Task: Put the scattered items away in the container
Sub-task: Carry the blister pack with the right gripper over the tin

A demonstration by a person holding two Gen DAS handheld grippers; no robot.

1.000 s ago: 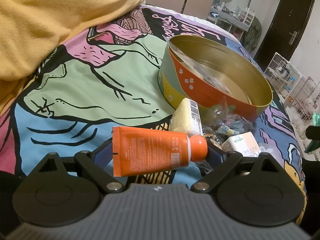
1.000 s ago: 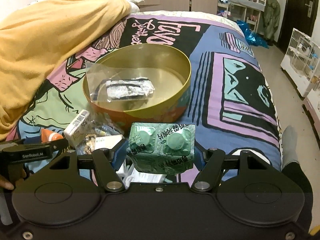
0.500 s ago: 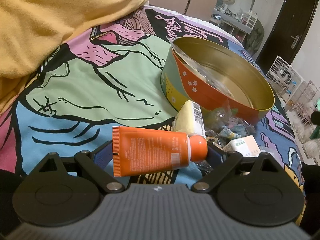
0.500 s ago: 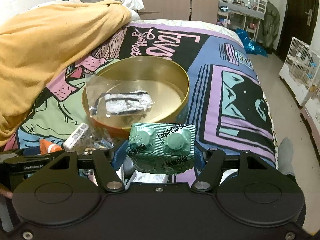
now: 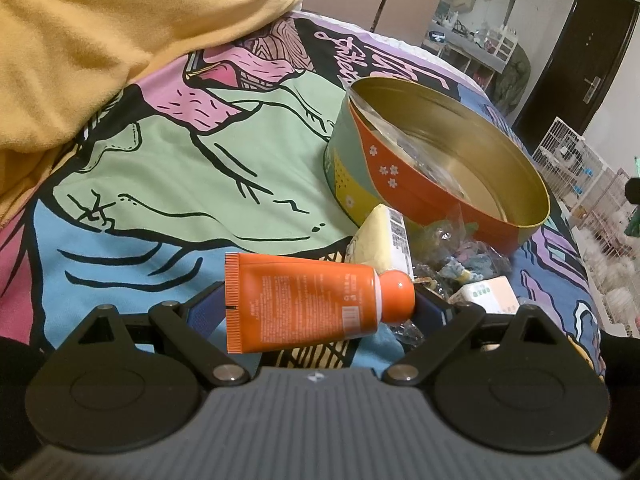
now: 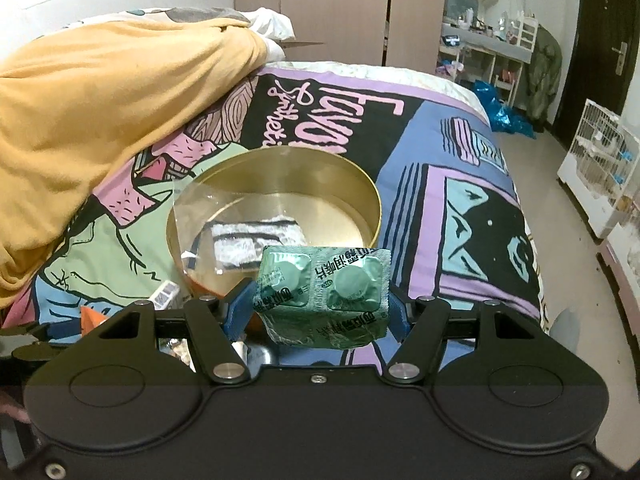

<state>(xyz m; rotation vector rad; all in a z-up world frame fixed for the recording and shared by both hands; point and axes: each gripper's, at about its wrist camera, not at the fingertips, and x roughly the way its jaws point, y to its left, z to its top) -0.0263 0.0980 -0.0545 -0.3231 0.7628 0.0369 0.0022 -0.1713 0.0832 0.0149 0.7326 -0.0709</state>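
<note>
Left wrist view: left gripper (image 5: 320, 308) fingertips hidden behind the orange tube (image 5: 316, 306). Clear bags (image 5: 448, 256) at centre right too crumpled to read contents. Yellow blanket (image 5: 100, 40) cut off at upper left. Right wrist view: green blister pack (image 6: 324, 292) covers the tin (image 6: 276, 216) near rim and the right gripper (image 6: 320, 308) pad faces. Print on the pack too small to read. Orange tube tip barely shows at lower left.
</note>
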